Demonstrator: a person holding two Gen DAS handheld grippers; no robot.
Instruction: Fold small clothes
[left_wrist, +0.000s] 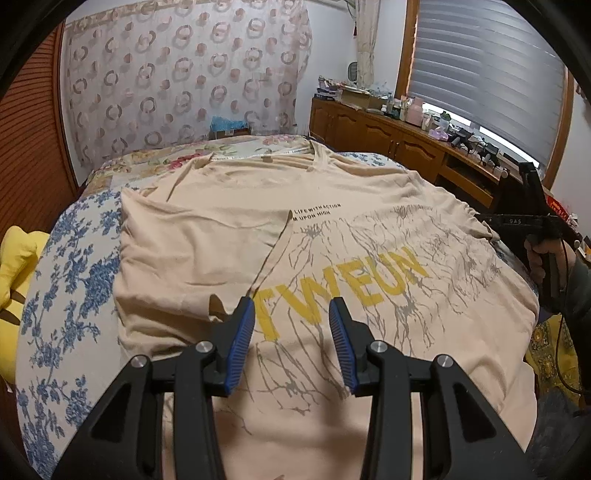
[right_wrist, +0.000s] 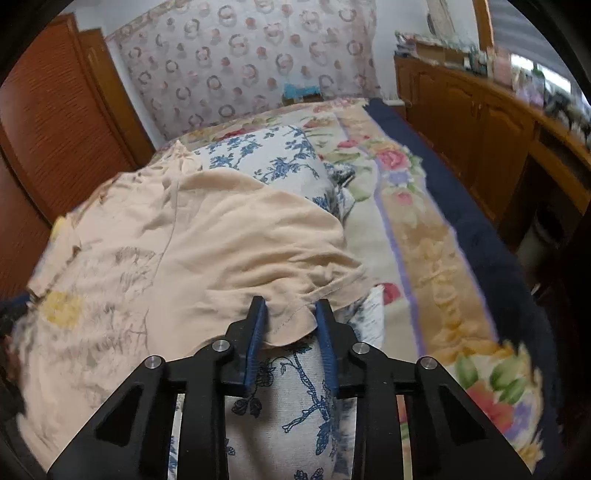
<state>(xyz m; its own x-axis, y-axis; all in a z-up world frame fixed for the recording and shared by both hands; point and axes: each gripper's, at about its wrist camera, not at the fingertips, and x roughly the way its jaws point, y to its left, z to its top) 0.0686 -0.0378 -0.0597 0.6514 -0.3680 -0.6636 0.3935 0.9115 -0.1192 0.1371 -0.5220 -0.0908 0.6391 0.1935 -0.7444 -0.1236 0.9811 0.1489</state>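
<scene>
A beige T-shirt with yellow letters and grey branch print lies spread flat on the bed, its left sleeve folded inward. My left gripper hovers open over the printed chest with nothing between its blue pads. The right gripper, held by a hand, is at the shirt's right sleeve. In the right wrist view the T-shirt shows its sleeve hem lying slack between the pads of the right gripper. The jaws stand narrowly apart on either side of it.
The bed has a blue floral cover and a flowered blanket on the right side. A yellow cushion lies at the left edge. A wooden cabinet with clutter runs along the right wall. A slatted wooden door stands left.
</scene>
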